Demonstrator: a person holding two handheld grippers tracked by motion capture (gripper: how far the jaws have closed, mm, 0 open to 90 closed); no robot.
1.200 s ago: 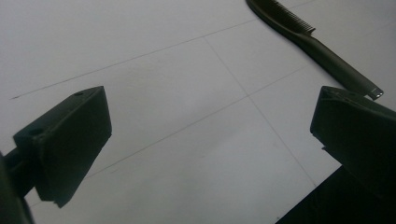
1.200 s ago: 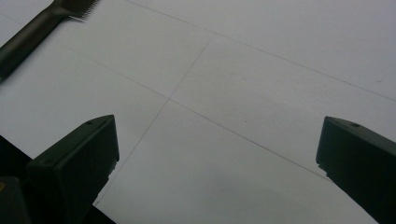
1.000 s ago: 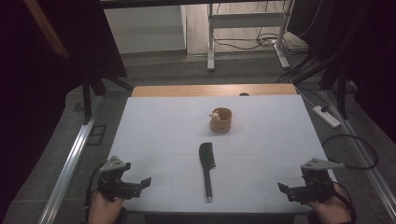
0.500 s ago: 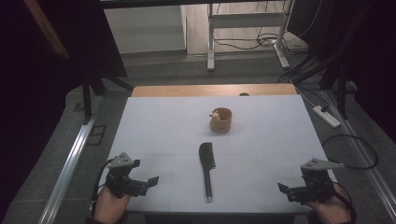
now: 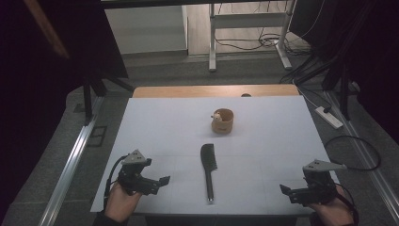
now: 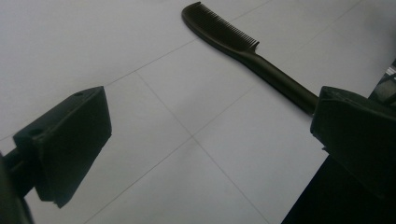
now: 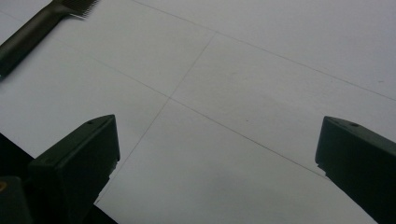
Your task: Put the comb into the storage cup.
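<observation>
My jaws are spread wide on both grippers, grasping nothing. The table (image 5: 155,122) lies under them. My left gripper (image 5: 160,181) hovers left of the comb (image 5: 208,169), my right gripper (image 5: 288,192) right of it. The cup (image 5: 222,120) stands beyond the comb.

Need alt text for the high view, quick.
A black plastic comb lies mid-table on the white table, a small round wooden cup beyond it. The left gripper and right gripper, both open, hover at the near corners.
</observation>
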